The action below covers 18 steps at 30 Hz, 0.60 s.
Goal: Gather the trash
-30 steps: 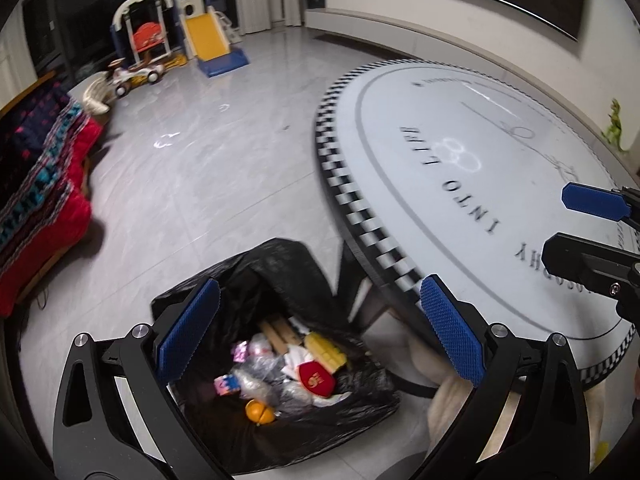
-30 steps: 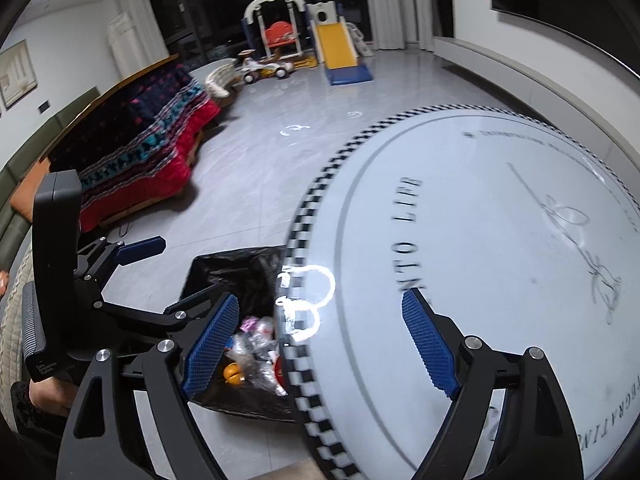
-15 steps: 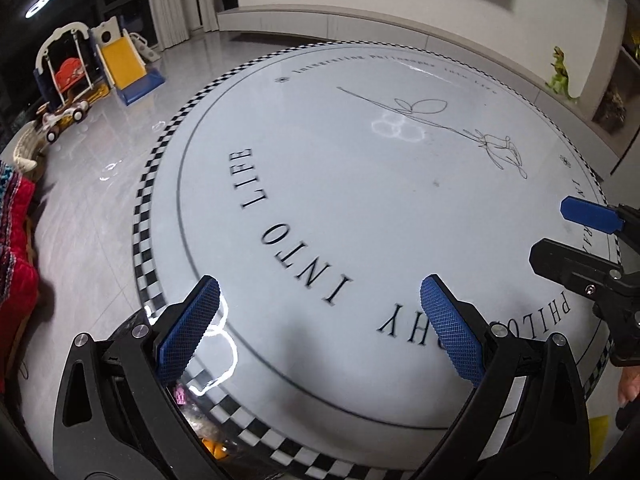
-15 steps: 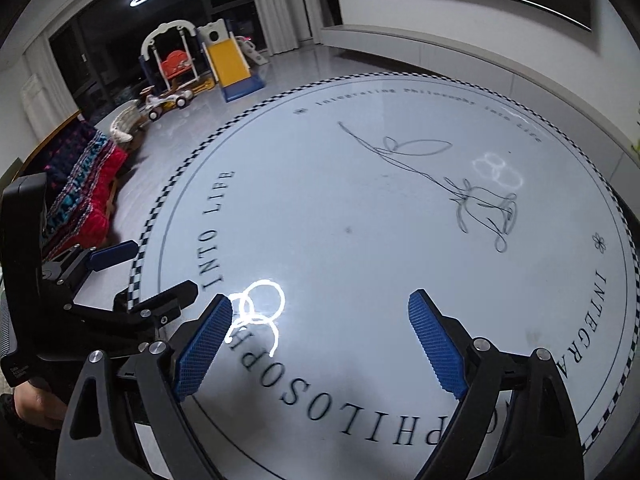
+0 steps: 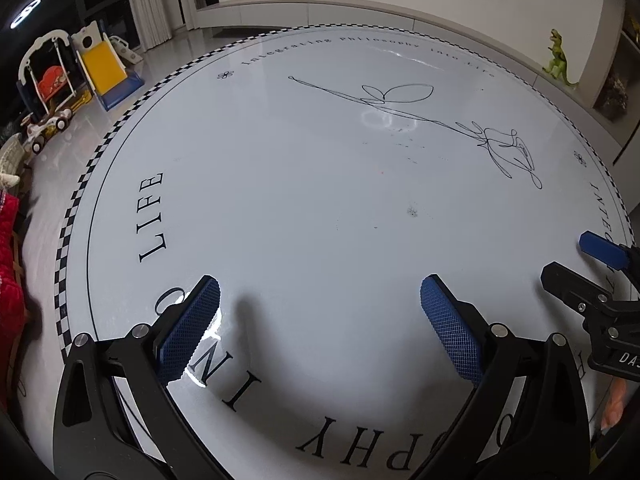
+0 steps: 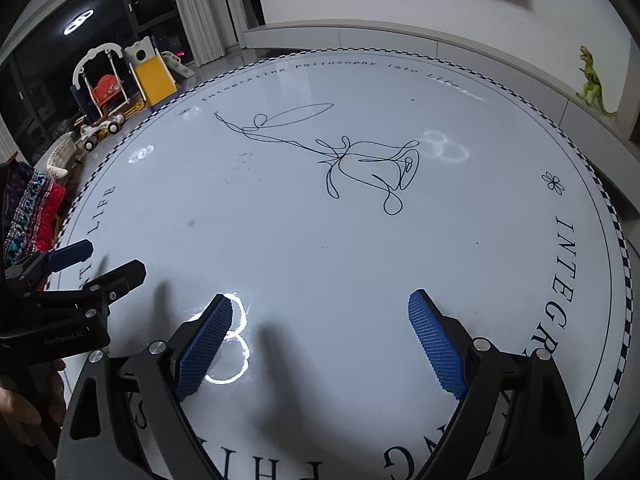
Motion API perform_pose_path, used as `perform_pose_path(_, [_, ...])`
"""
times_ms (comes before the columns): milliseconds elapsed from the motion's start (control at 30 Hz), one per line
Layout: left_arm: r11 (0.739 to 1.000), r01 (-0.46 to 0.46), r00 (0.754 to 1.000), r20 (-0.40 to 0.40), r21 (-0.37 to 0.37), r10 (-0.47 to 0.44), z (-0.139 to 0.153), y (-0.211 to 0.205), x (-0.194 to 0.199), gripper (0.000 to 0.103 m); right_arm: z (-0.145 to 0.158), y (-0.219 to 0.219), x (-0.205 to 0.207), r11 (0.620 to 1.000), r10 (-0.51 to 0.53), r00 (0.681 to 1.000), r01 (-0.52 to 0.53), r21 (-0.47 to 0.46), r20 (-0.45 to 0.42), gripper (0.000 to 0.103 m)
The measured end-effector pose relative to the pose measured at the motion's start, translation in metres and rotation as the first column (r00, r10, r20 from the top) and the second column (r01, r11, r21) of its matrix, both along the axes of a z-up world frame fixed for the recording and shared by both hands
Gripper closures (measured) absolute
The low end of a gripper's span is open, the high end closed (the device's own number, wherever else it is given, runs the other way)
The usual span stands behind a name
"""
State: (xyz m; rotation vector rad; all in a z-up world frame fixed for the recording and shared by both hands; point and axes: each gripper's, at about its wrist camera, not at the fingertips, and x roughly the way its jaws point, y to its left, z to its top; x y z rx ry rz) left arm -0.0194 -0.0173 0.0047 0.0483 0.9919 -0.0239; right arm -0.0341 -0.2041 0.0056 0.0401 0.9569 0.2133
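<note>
Both fisheye views look down over a large round white glossy table [image 5: 320, 208] with a black-and-white checkered rim, a thin black line drawing of a rose and printed black lettering reading "LIFE" and "INTEGR".

The left gripper [image 5: 320, 320], black with 2 blue textured pads, is held over the near part of the table with its jaws wide apart and nothing between them. The right gripper [image 6: 320, 336], of the same build, is also over the table with its jaws wide apart and nothing in them. Each gripper shows at the edge of the other's view: the right gripper at the right edge of the left view, the left gripper at the left edge of the right view, with 2 fingers spread.

No trash shows in either view; the visible tabletop carries only faint dark specks and ceiling light reflections.

Beyond the table, on a pale shiny floor [image 5: 56, 168], stand a yellow toy slide [image 5: 105, 68] and a white toy swing with a red seat [image 5: 48, 76]. A green toy dinosaur [image 5: 559, 60] stands on a low pale ledge along the far wall. A red patterned blanket [image 6: 34, 208] lies at the left.
</note>
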Motion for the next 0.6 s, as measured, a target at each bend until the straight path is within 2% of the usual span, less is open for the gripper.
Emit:
perform_pose_path(167, [1.0,-0.009,1.0,0.004,0.006,0.009,-0.008,-0.003,0.006,0.006,-0.007,0.0,0.006,0.998,-0.023,0.999,0.024,-0.053,0.027,0.013])
perform_pose_path(333, [1.0,-0.018,1.0,0.014,-0.005,0.018,-0.008,-0.003,0.004,0.006,-0.01,0.003,0.011,0.997,-0.009,1.0,0.01,-0.082,0.013,0.003])
perform_pose_path(400, [1.0,-0.017,1.0,0.014,-0.005,0.017,-0.008,-0.003,0.003,0.006,-0.011,0.007,0.012,0.994,-0.008,1.0,0.009,-0.108,0.011,0.003])
perform_pose_path(600, [1.0,-0.017,1.0,0.013,-0.005,0.017,-0.008,-0.003,0.004,0.006,-0.011,0.006,0.012,0.994,-0.008,1.0,0.009,-0.106,0.011,0.003])
